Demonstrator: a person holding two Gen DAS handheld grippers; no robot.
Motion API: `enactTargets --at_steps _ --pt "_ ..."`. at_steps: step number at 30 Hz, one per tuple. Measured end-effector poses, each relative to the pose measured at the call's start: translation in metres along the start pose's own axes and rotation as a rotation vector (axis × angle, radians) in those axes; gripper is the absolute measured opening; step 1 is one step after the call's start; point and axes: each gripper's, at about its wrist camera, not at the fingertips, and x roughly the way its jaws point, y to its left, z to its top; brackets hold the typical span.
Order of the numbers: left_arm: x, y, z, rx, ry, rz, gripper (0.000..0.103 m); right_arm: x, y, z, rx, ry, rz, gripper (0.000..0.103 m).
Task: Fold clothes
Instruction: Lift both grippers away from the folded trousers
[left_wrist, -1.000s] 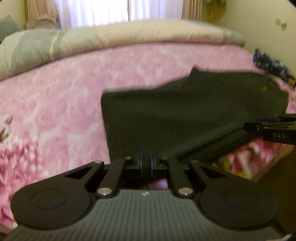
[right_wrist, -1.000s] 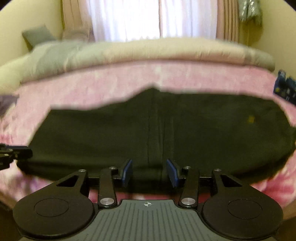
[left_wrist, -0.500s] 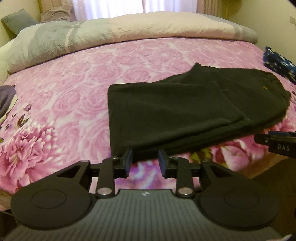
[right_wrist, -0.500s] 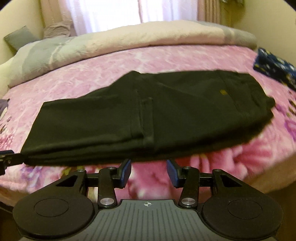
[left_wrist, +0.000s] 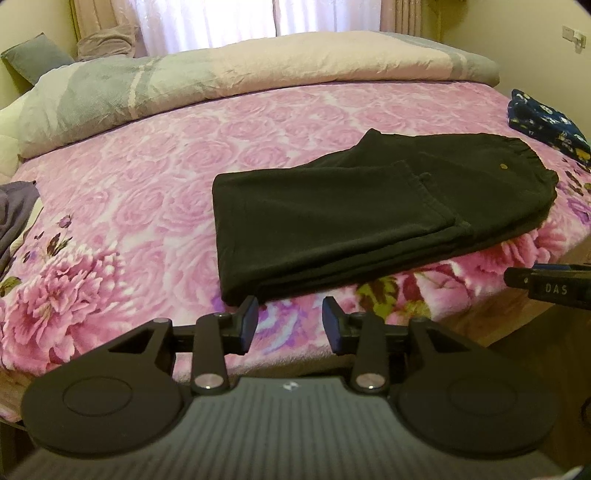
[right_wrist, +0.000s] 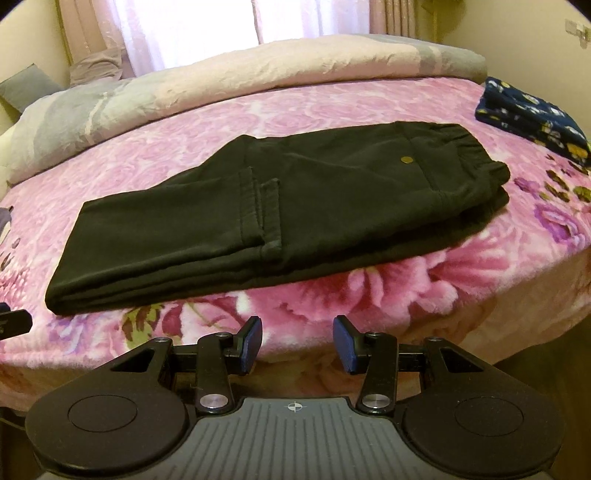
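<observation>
Left gripper (left_wrist: 289, 324): jaws apart, nothing between them; they have just been opening. Sits off the near edge of the bed, short of the trousers, not touching cloth.
Right gripper (right_wrist: 297, 345): jaws apart about the same, empty, blue pads (right_wrist: 250, 345) facing each other. Also off the near bed edge, clear of the trousers.
Each gripper in the other's view: tip of the right one pokes in at the right edge of the left view, lettering "DAS" on it; tip of the left one shows at the left edge of the right view.
Trousers (right_wrist: 280, 218): black, folded into a flat stacked rectangle, lying on the pink blanket near the front edge of the bed. Waistband end to the right, with a small brass button (right_wrist: 406, 160); folded leg end to the left. Several layers visible along the near edge.
Blanket (left_wrist: 122, 206): pink rose print, covers the bed, bigger flowers along the near edge.
Duvet (left_wrist: 229, 74): rolled along the far side of the bed, grey and cream.
Navy printed cloth (right_wrist: 532, 114): folded, far right of the bed, well apart from the trousers.
Grey garment (left_wrist: 14, 218): at the left edge of the bed, only partly in view.
Background: curtains and bright window behind the bed, grey pillow (left_wrist: 35, 61) top left.
</observation>
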Motion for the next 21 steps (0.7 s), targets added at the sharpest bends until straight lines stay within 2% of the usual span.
enactTargets --at_steps 10,16,19,21 --pt "0.012 -0.003 -0.001 0.003 0.034 0.008 0.034 0.006 -0.008 0.0 0.02 0.012 -0.012 0.046" --pt "0.021 -0.003 -0.001 -0.01 0.045 -0.012 0.034 0.016 -0.025 -0.001 0.07 0.034 -0.007 0.046" --pt "0.025 0.001 0.003 -0.046 0.035 -0.043 0.034 0.02 -0.051 0.001 0.211 0.038 0.073 0.046" --pt "0.027 0.006 0.006 -0.079 0.021 -0.071 0.034 0.022 -0.08 0.001 0.372 0.013 0.164 0.046"
